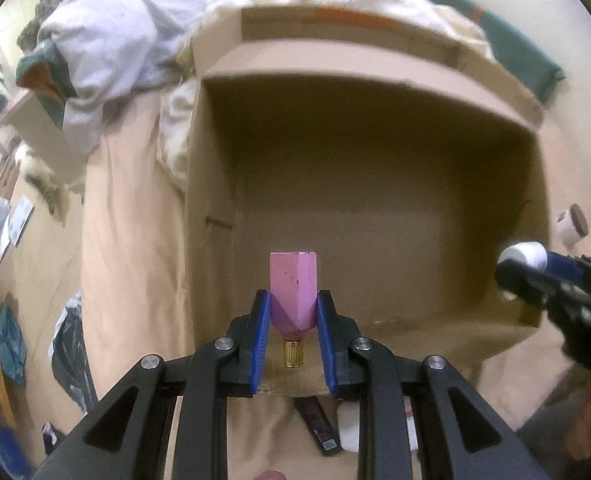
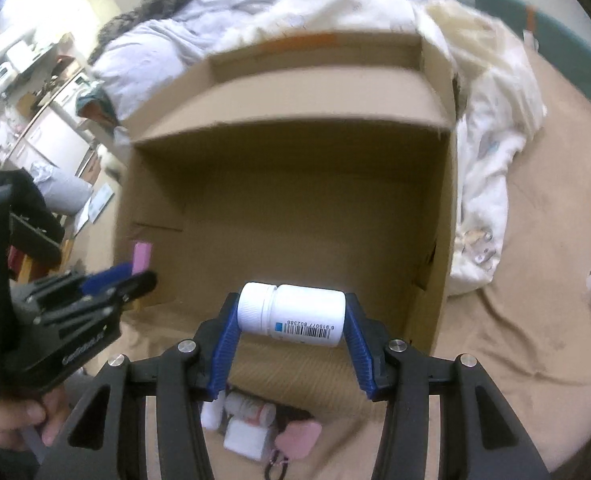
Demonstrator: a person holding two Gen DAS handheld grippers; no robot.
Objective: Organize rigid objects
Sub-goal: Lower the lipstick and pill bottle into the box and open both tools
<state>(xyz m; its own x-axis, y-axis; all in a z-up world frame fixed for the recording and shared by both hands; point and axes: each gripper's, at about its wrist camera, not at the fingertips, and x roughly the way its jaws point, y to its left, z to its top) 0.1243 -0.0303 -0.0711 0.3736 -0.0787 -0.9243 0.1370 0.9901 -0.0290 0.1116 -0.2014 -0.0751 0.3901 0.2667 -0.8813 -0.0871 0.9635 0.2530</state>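
left gripper (image 1: 293, 312) clamped on pink block (image 1: 293, 292), over cardboard box (image 1: 375, 184) near-left corner | right gripper (image 2: 291, 316) clamped on white bottle (image 2: 291, 314) sideways, over box near edge | box on bed (image 2: 515, 320)

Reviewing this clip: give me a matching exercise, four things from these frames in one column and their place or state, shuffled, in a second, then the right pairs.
Things
1. pink block
2. white pill bottle
3. cardboard box
4. brown-lidded jar

Place or state
A. open-topped on the bed
B. lying on the sheet to the box's right
C. held sideways in the right gripper
D. clamped in the left gripper

Pairs: 1-D, 2-C, 3-A, 4-B
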